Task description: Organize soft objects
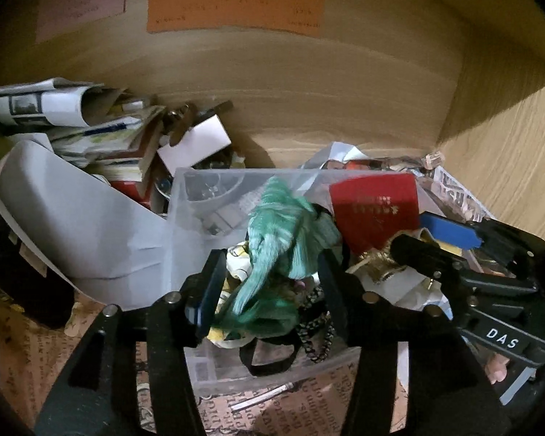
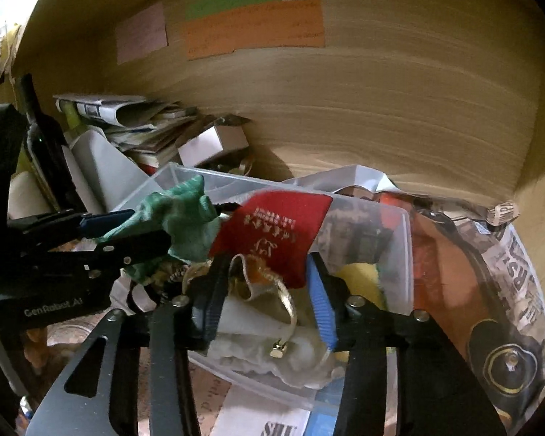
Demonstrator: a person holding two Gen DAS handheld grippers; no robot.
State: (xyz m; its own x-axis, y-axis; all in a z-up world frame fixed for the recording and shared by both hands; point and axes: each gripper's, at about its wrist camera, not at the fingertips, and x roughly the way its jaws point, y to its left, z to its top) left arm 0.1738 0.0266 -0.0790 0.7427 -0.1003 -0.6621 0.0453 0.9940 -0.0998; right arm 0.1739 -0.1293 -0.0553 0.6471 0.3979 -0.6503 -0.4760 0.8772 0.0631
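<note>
A clear plastic bin (image 1: 214, 176) (image 2: 405, 239) sits inside a wooden cupboard and holds soft items. My left gripper (image 1: 269, 283) is closed on a green cloth (image 1: 283, 232), held over the bin; it also shows in the right wrist view (image 2: 178, 218). My right gripper (image 2: 269, 290) holds a red pouch (image 2: 272, 232) with a gold drawstring (image 2: 287, 309) between its fingers, over the bin. The red pouch also shows in the left wrist view (image 1: 376, 207). White cloth (image 2: 258, 356) and black straps (image 1: 269, 359) lie in the bin.
A pile of papers and booklets (image 1: 91, 134), a white box (image 1: 196, 141) and a white sheet (image 1: 72, 218) lie left of the bin. A dark bottle (image 2: 43, 145) stands at the left. Crinkled plastic bags (image 2: 490, 290) lie right. Coloured notes (image 2: 254, 27) hang on the back panel.
</note>
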